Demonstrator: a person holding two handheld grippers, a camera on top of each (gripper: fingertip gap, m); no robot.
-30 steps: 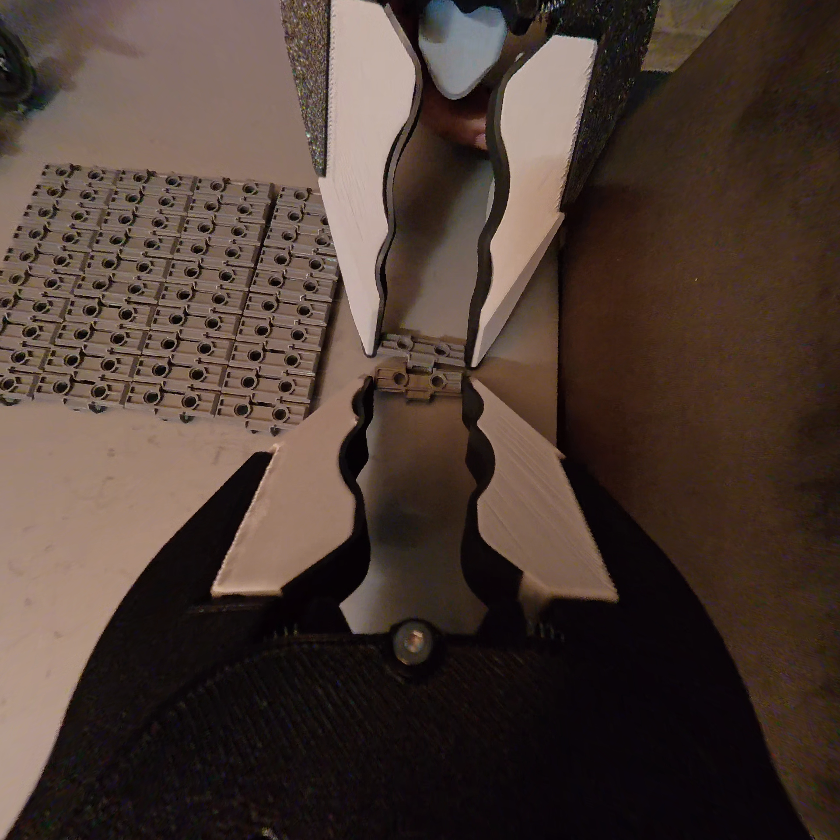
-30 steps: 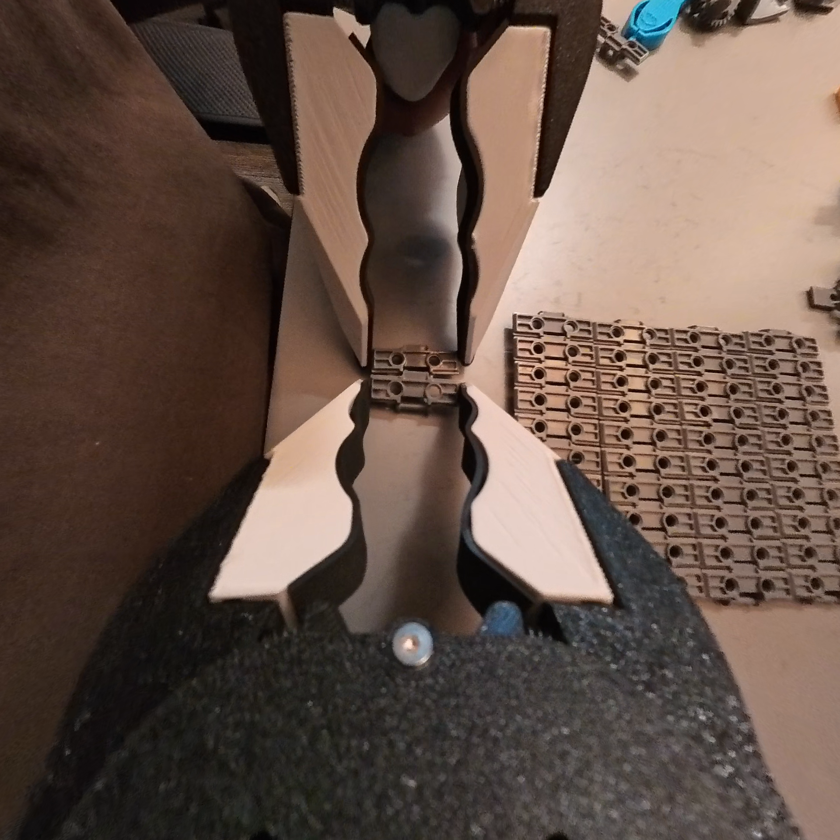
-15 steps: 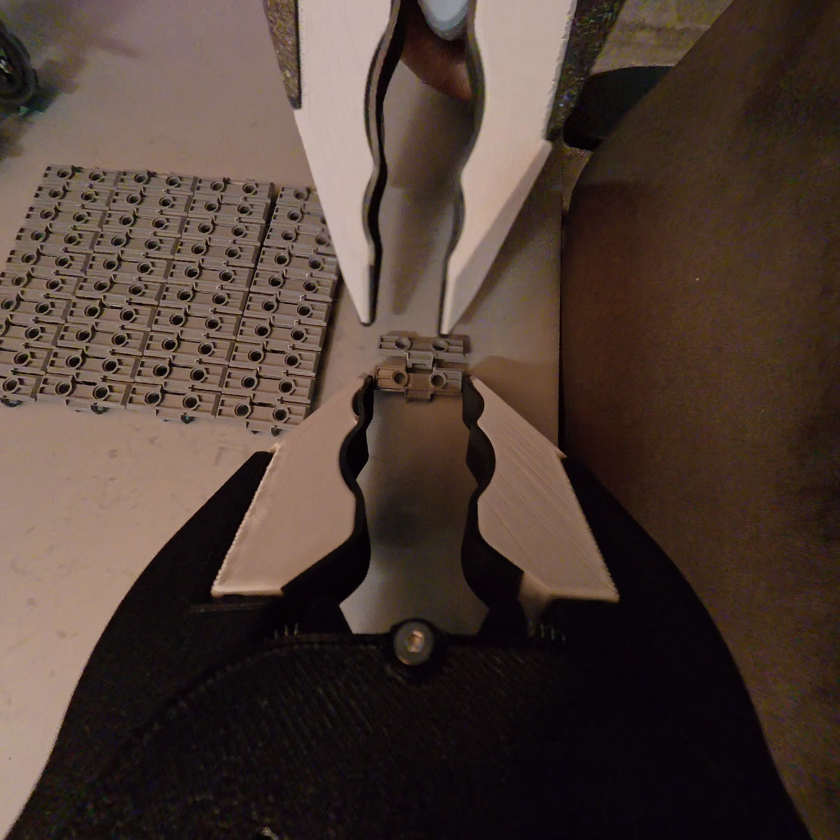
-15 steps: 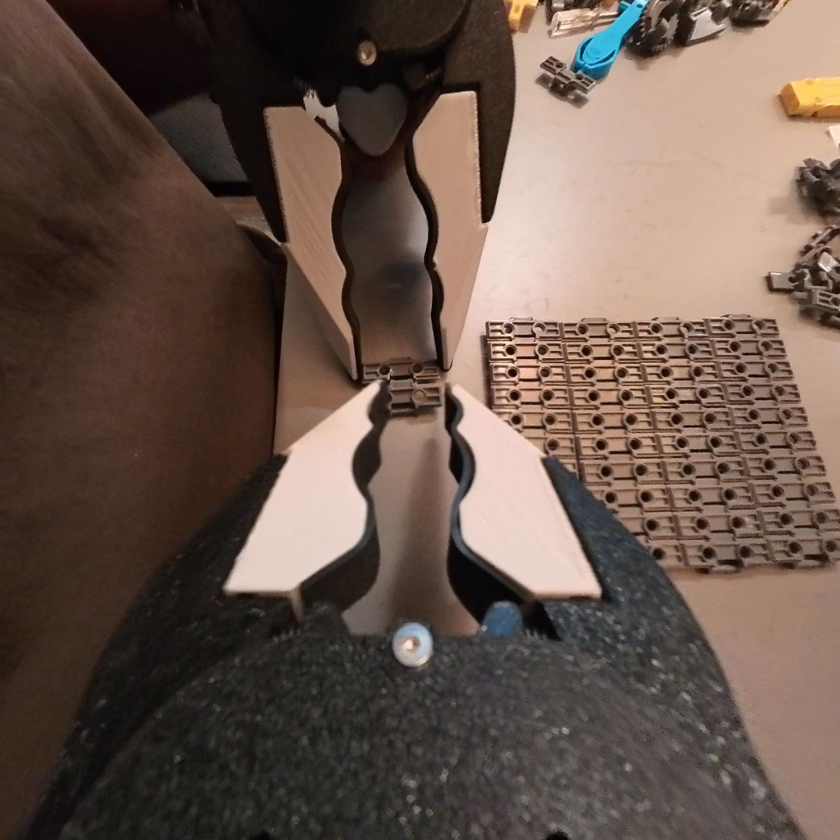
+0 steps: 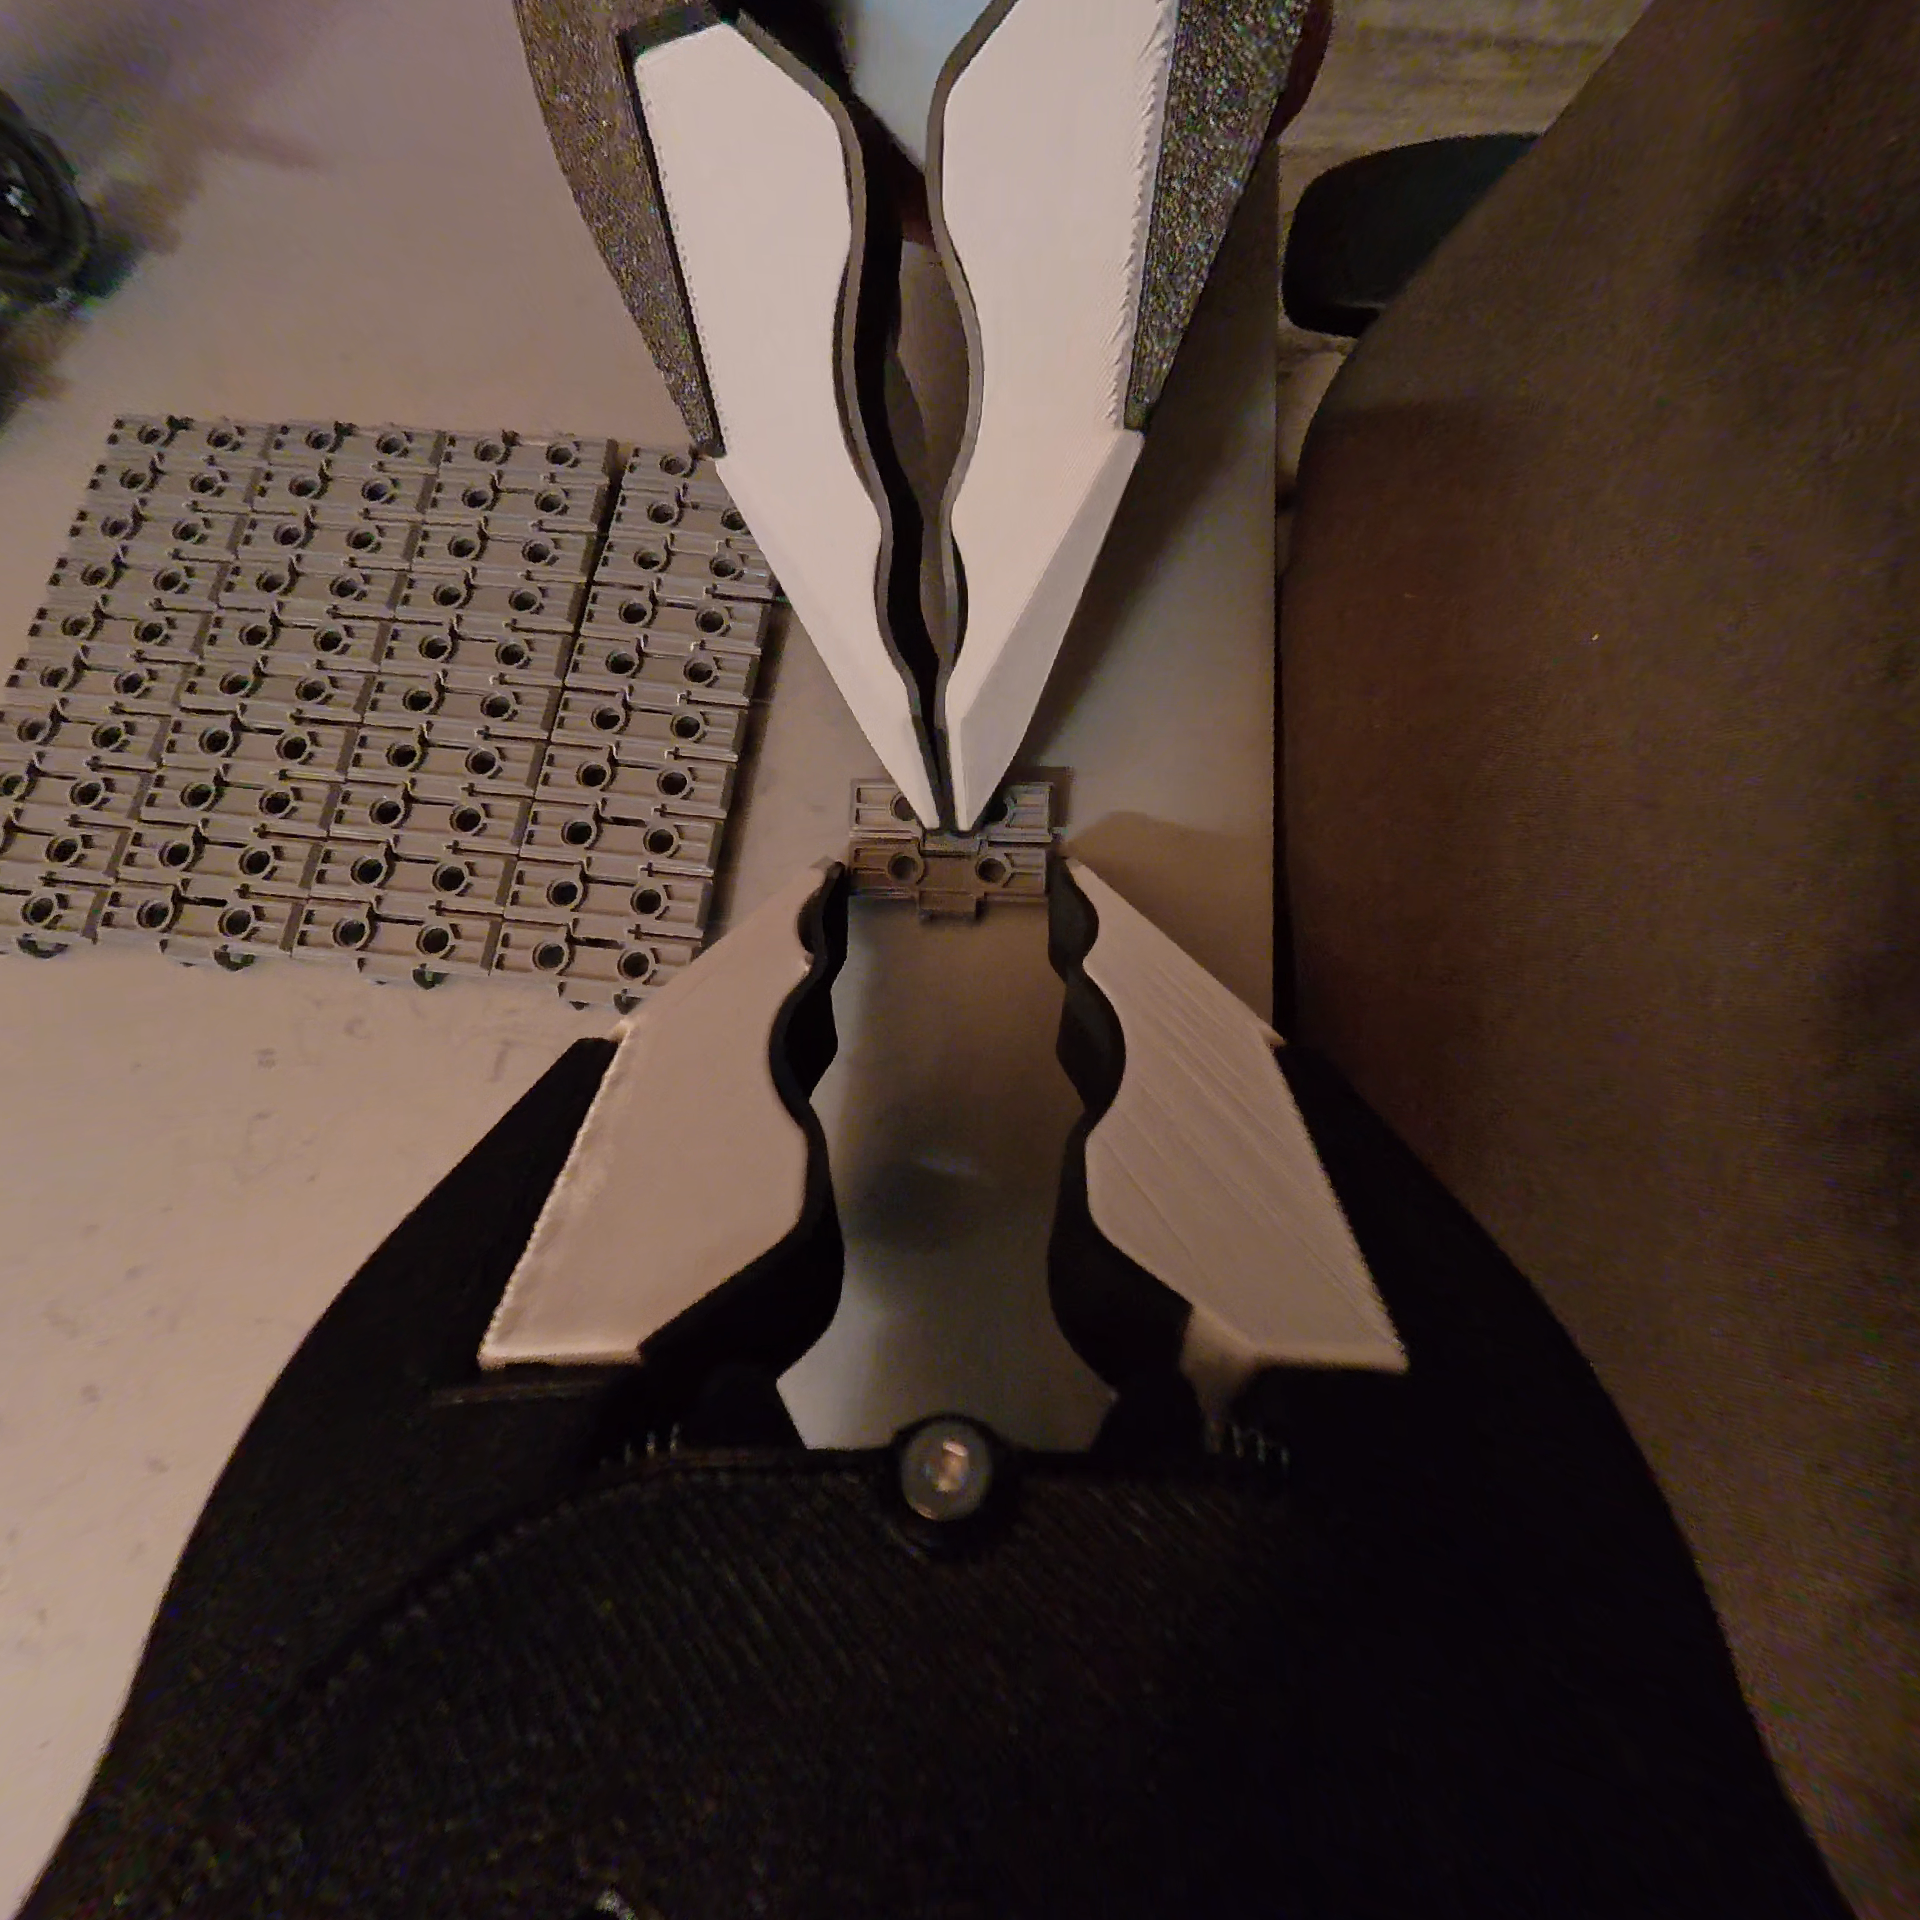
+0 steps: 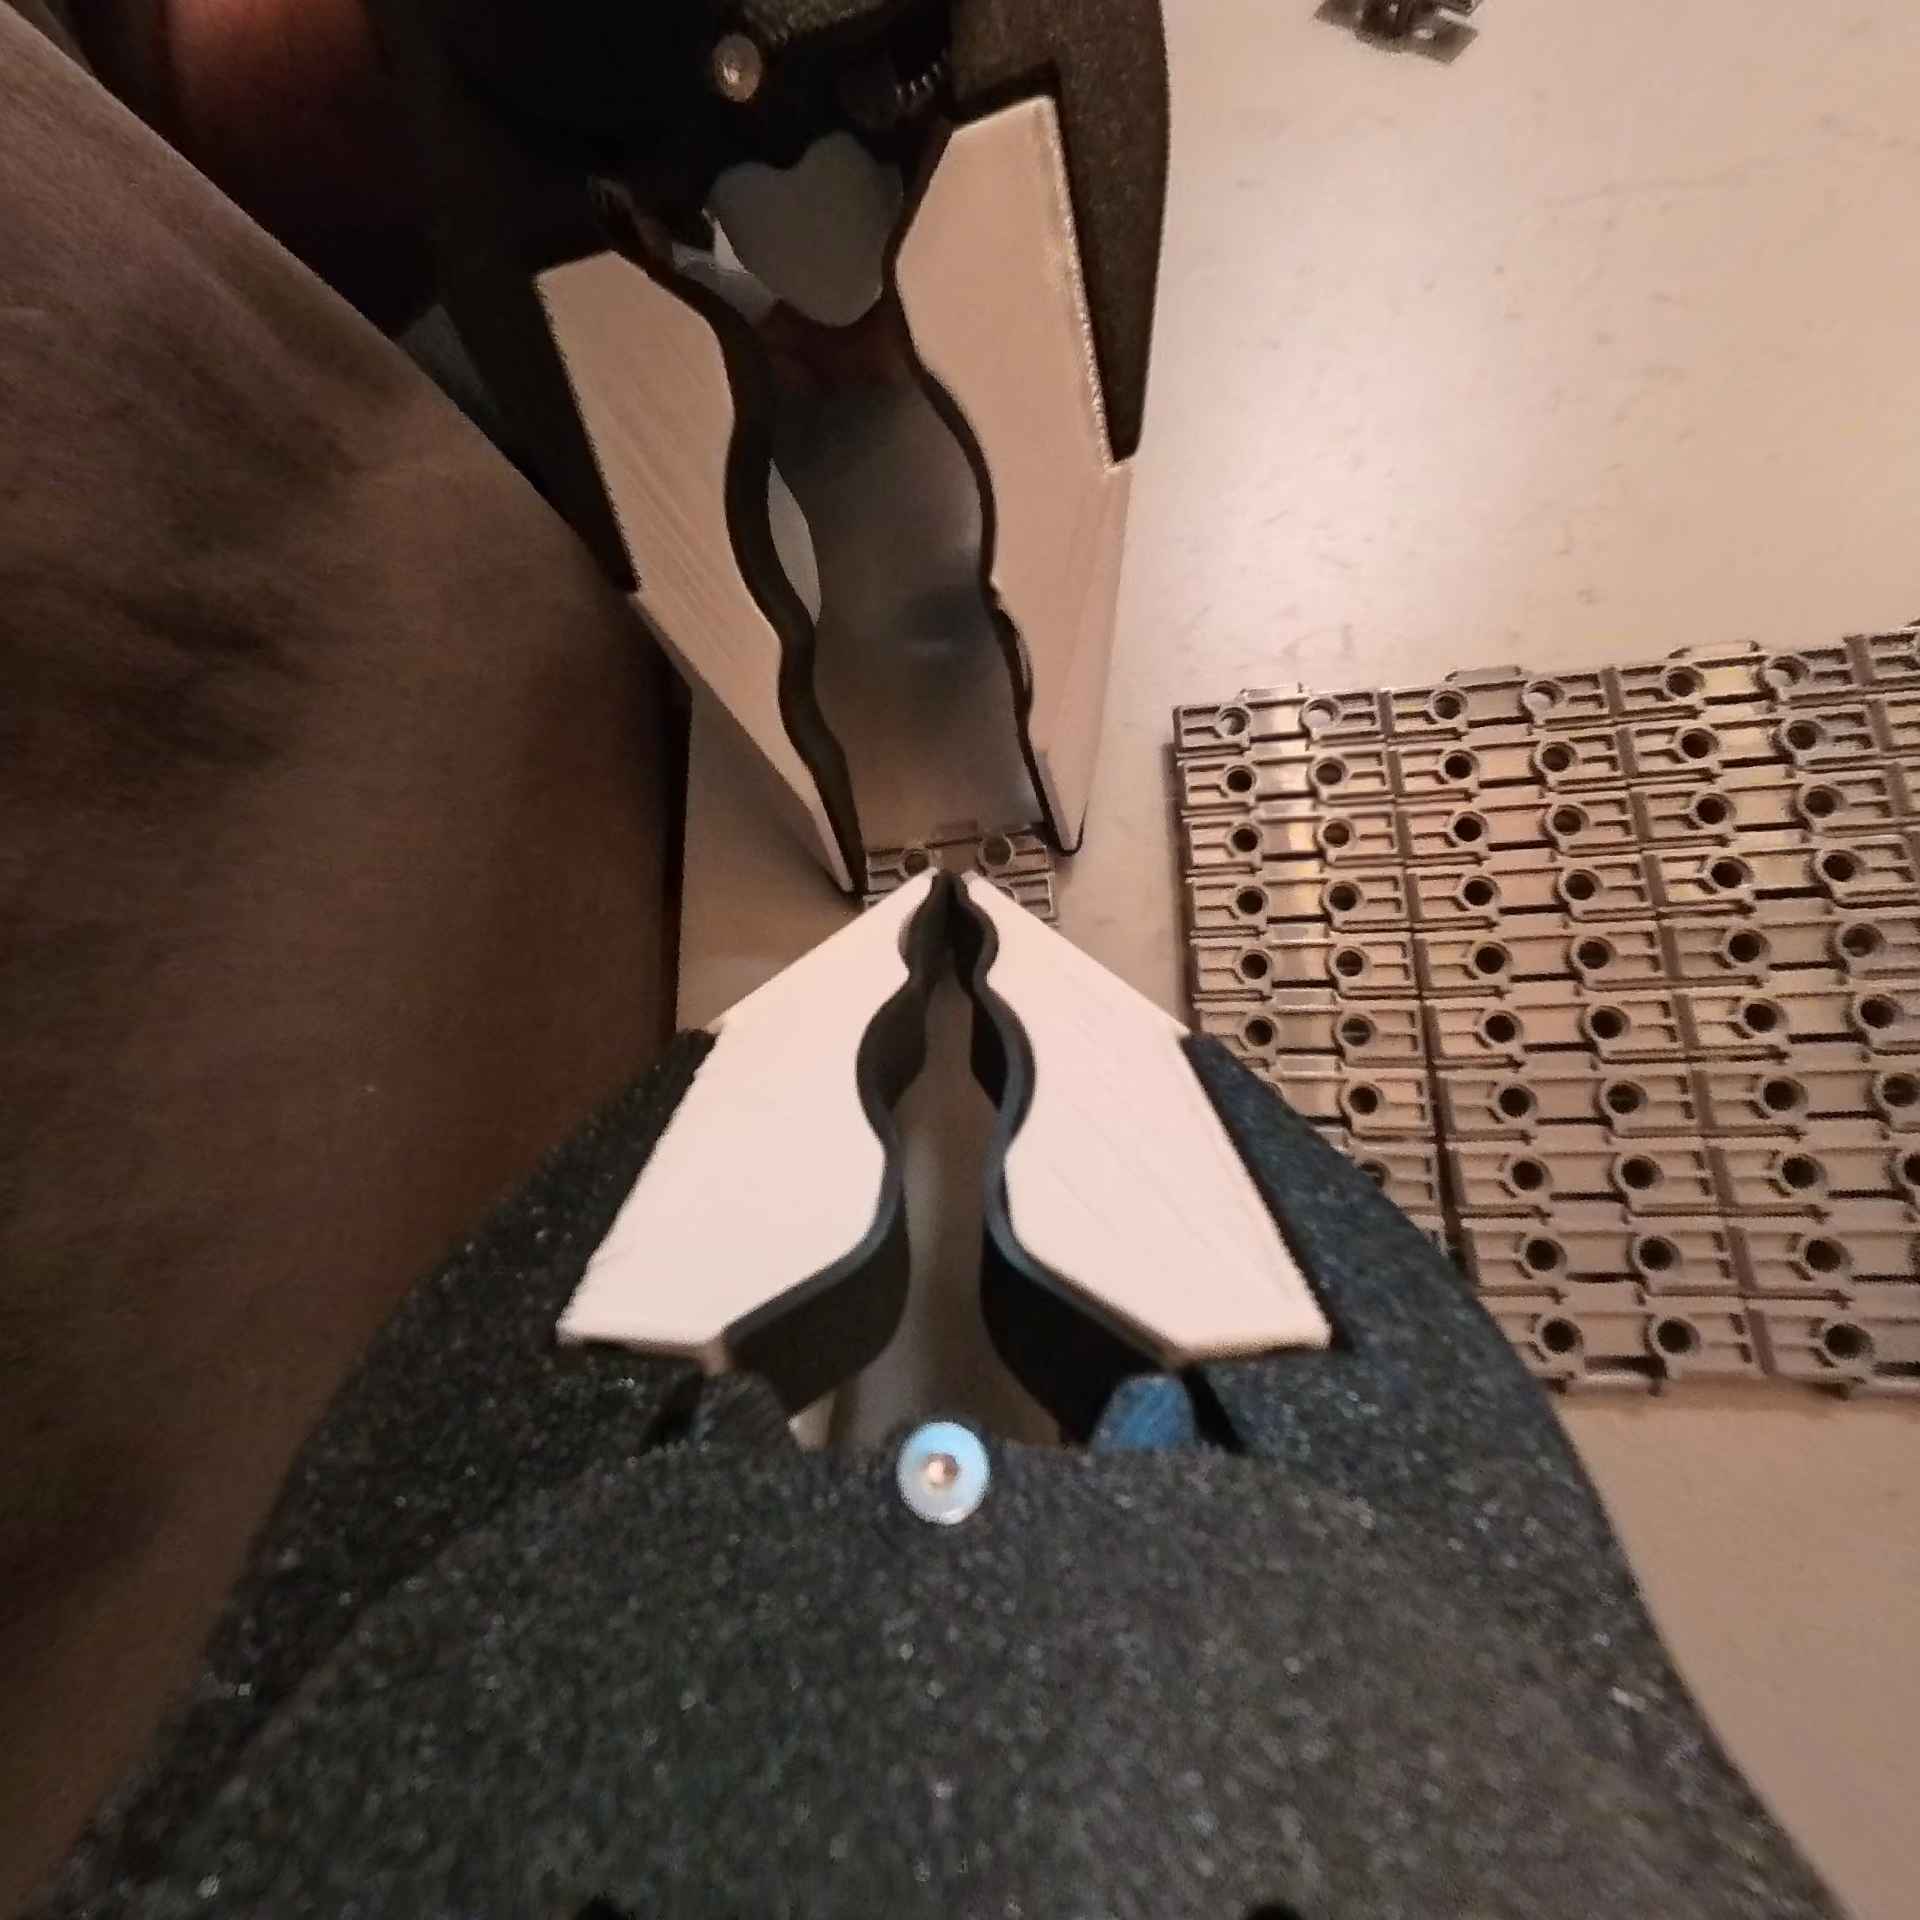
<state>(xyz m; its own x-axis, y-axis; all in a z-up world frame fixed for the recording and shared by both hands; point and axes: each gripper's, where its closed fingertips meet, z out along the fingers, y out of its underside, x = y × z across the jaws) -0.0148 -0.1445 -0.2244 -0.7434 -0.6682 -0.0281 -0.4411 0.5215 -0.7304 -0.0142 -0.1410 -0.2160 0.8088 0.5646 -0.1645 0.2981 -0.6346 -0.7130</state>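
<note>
My left gripper (image 5: 945, 878) is shut on a small grey link piece (image 5: 948, 871) and holds it by both ends just above the table (image 5: 208, 1143). A second grey piece (image 5: 1034, 805) is joined to its far side. My right gripper (image 6: 940, 883) is shut with nothing between its pads. In the left wrist view the right gripper (image 5: 940, 816) points down at the joint between the two pieces, its tips at or on them. In the right wrist view the left gripper (image 6: 956, 847) faces me with the paired pieces (image 6: 1023, 862) between its fingertips.
A flat grey mat of several joined link pieces (image 5: 343, 686) lies on the table beside the grippers; it also shows in the right wrist view (image 6: 1558, 987). A dark brown cloth surface (image 5: 1610, 831) borders the table edge. Loose small parts (image 6: 1392, 16) lie far back.
My right gripper let go of the far grey piece, drew back, shut its fingers on air and brought its closed tips onto the joint. My left gripper kept its hold and stayed in place.
</note>
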